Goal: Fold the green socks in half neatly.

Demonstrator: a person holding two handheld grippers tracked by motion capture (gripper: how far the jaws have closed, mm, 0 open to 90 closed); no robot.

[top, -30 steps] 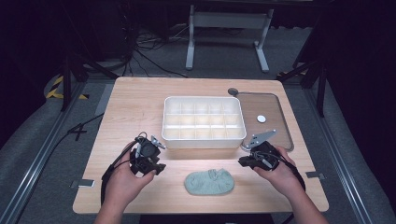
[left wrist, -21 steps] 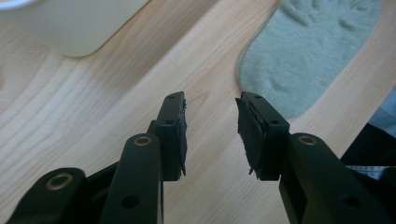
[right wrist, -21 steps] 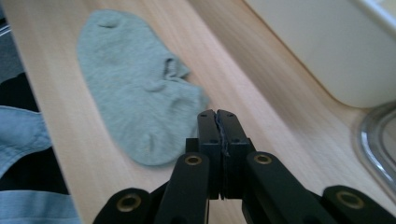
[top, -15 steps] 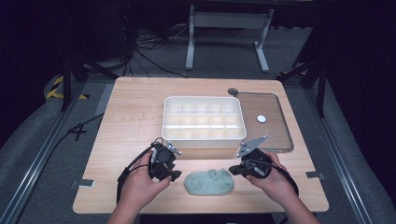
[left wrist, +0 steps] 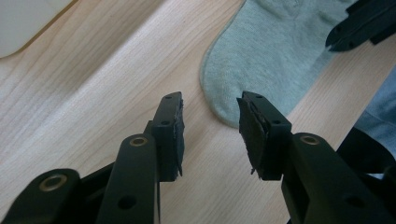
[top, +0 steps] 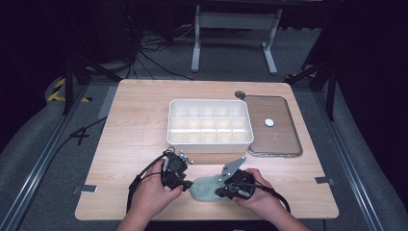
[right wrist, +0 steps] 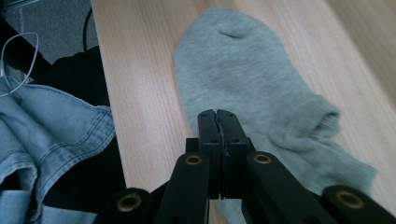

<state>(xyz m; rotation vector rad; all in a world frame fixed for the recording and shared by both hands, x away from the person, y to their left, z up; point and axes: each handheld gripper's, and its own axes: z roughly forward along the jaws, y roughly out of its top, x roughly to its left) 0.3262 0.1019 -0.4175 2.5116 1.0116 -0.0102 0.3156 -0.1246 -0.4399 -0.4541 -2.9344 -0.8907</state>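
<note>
On the wooden table (top: 144, 115), a grey-green sock (top: 206, 188) lies at the near edge. The left gripper (left wrist: 210, 112), just widening its empty jaws, faces the toe; the right gripper (right wrist: 217, 122), closed and empty, rests above the sock. Approach step: next, seat the toe between the pads. Beyond stands a compartment box (top: 210, 139).

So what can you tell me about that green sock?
The sock is a short ankle sock in pale grey-green knit, soft like cotton, with a ribbed cuff. It lies flat and a bit rumpled on the wooden table, near the person's edge, in front of the white divided box. The left claw is open, with the sock's rounded toe end just ahead of its tips. The right claw is shut and sits over the sock's edge; whether it pinches any cloth is hard to tell.
</note>
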